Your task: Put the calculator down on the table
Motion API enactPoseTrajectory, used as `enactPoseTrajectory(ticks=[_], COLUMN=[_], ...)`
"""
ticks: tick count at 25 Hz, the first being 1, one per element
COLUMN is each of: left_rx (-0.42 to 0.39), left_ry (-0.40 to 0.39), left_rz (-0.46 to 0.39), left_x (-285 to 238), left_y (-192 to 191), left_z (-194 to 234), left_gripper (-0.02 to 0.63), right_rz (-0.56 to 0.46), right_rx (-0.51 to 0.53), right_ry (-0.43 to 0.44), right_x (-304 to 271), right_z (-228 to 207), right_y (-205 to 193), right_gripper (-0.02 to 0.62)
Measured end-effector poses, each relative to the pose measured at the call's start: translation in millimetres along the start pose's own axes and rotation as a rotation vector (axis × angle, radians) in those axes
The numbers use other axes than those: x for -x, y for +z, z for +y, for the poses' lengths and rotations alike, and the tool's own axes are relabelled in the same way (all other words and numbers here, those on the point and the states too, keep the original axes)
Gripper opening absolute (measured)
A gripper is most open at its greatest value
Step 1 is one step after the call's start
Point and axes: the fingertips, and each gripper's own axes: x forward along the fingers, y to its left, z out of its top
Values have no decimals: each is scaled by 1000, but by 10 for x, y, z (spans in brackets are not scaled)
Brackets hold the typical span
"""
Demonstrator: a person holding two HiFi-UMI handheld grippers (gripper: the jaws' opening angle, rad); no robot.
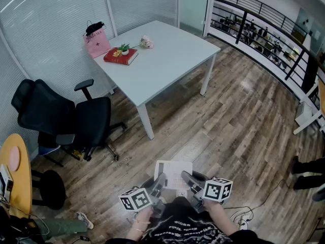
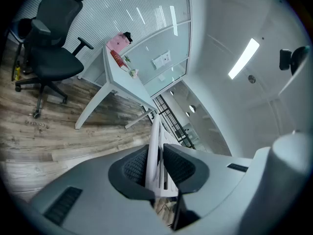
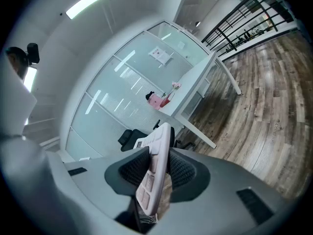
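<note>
Both claws are clamped on the same thing here. The left gripper (image 2: 157,166) has its dark ribbed pads pinched onto the thin edge of the calculator (image 1: 173,171). The right gripper (image 3: 157,168) does the same on the opposite edge, pads tight against it. The person holds it up between the two, low in front of the body and over the wood floor (image 1: 238,121). It's well apart from the table (image 1: 167,60), so not set down on it.

The calculator is a pale, whitish-pink slab, flat and thin. Rows of squarish keys show in the right gripper view, plus a strip with dark marks near its far end. In the head view it sits about level, with its long side pointing away from the person.

Further out, the table is a light grey-white one on white legs, next to the frosted glass wall. At its far corner a pink bag (image 1: 96,42) stands upright with something black at the top; what's inside it can't be made out. Just beside the bag a red book (image 1: 121,57) lies flat with a small green plant (image 1: 124,50) on it. A small pink thing (image 1: 146,42) sits near them on the tabletop. A black office chair (image 1: 66,118) stands off the table's left side.
</note>
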Motion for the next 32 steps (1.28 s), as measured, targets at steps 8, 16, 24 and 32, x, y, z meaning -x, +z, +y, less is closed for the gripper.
enactPoseTrajectory(ticks=[8, 16, 24, 32], left_rx=[-4, 2, -47, -94], left_ry=[-9, -36, -16, 43], left_rz=[-14, -51, -60, -76], left_x=[-90, -269, -583, -893], left_y=[81, 157, 196, 76], left_z=[12, -77, -128, -79], left_gripper=[91, 87, 87, 95], right_rz=[9, 53, 60, 120], right_rx=[35, 107, 233, 282], right_ry=[2, 13, -36, -58], right_x=[-77, -88, -99, -107], right_z=[-33, -126, -345, -668], right_y=[110, 341, 616, 763], right_gripper=[126, 141, 158, 163])
